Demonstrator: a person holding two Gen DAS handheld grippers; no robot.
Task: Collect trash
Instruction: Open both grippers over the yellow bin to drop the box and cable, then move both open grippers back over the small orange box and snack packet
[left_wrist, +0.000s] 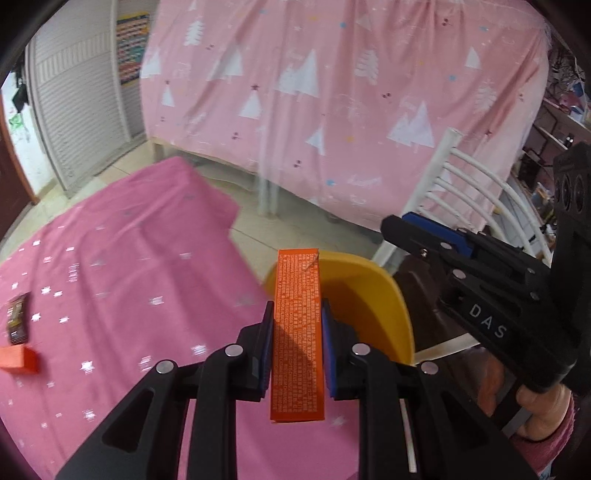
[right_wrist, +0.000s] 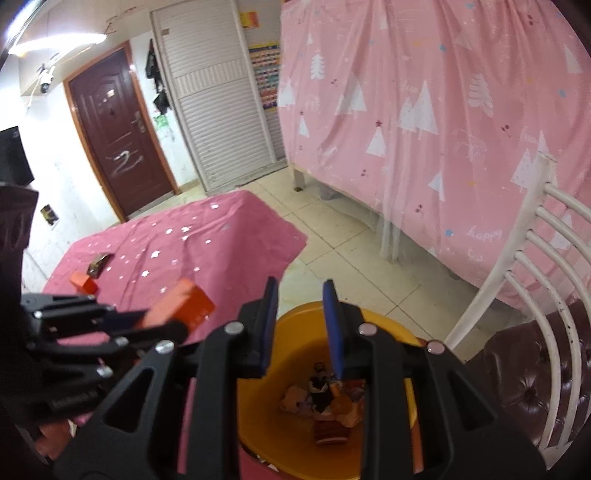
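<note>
**Orange box held beside the yellow bin**

Nearest the camera: left gripper (left_wrist: 297, 321), black with blue pads, clamped on a long flat orange cardboard box (left_wrist: 298, 332) with tiny white print. Box standing up between the pads, far end sticking out past them. Just behind the box, a round yellow plastic bin (left_wrist: 373, 295), beside the near right corner of the table. Seen from the right side, same orange box (right_wrist: 184, 302) held out over the table edge, just left of the bin (right_wrist: 295, 332).

Right gripper (right_wrist: 300, 325) right above the bin, pointing down into it. Blue pads a little apart, nothing between them, so closed on nothing. Down in the bin, a small pile of wrappers and scraps (right_wrist: 325, 402).

Table covered with a dark pink cloth with small silver stars (left_wrist: 129, 266). On the far left of it, a small orange block (left_wrist: 18, 360) and a dark shiny wrapper (left_wrist: 17, 317), close together.

To the right, a white metal chair with a dark brown padded seat (right_wrist: 532, 273). Behind everything, a big light pink sheet with white trees (left_wrist: 332, 92) hanging down.
</note>
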